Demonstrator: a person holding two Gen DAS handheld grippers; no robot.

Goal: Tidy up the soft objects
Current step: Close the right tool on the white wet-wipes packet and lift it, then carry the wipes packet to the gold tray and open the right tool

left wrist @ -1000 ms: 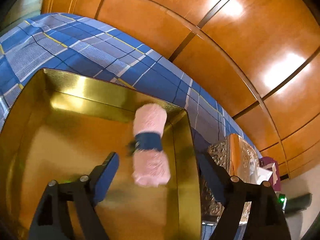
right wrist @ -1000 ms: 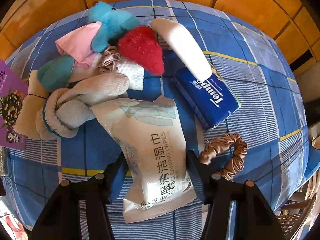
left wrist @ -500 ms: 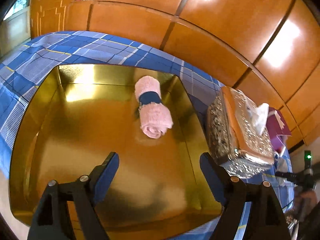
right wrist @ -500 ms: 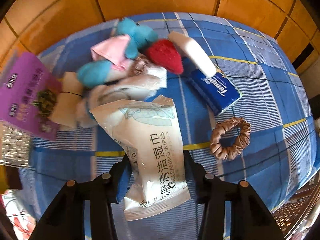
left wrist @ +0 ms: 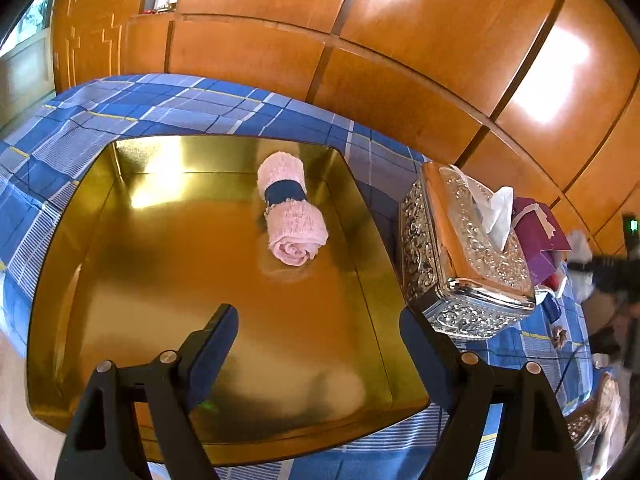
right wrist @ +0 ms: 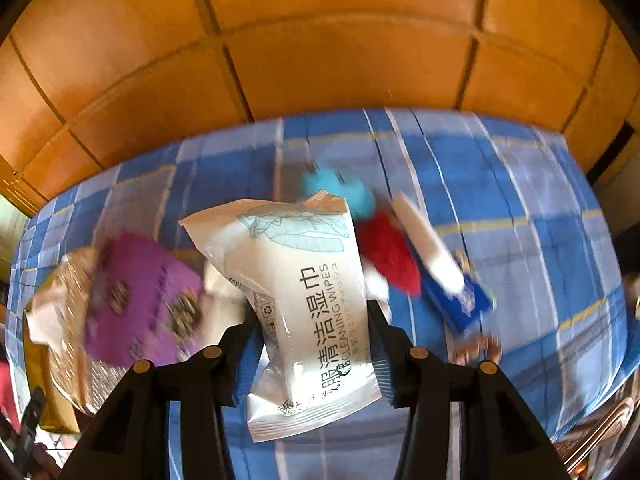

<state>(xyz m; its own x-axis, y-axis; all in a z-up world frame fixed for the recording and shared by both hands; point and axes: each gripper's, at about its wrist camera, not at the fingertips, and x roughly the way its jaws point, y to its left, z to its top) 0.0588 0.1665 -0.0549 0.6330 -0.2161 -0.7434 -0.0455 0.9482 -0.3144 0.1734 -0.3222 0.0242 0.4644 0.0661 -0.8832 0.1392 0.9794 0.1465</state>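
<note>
The right gripper (right wrist: 312,354) has just closed on the white soft pack of cleaning wipes (right wrist: 304,300) and lifted it off the blue checked tablecloth (right wrist: 520,200) — apparently bound for the shiny gold tray (left wrist: 372,240), where the rolled pink towel (left wrist: 292,208) now lies released beyond the open, empty left gripper (left wrist: 316,354).

Bright light shines off the gold tray (left wrist: 100,216) beyond the fingers. The right view is blurry. Edges bend and go dark.

Purple packet (right wrist: 136,292), red plush (right wrist: 386,258) motion-blurred; wipes pack (right wrist: 308,300) hides pile.
</note>
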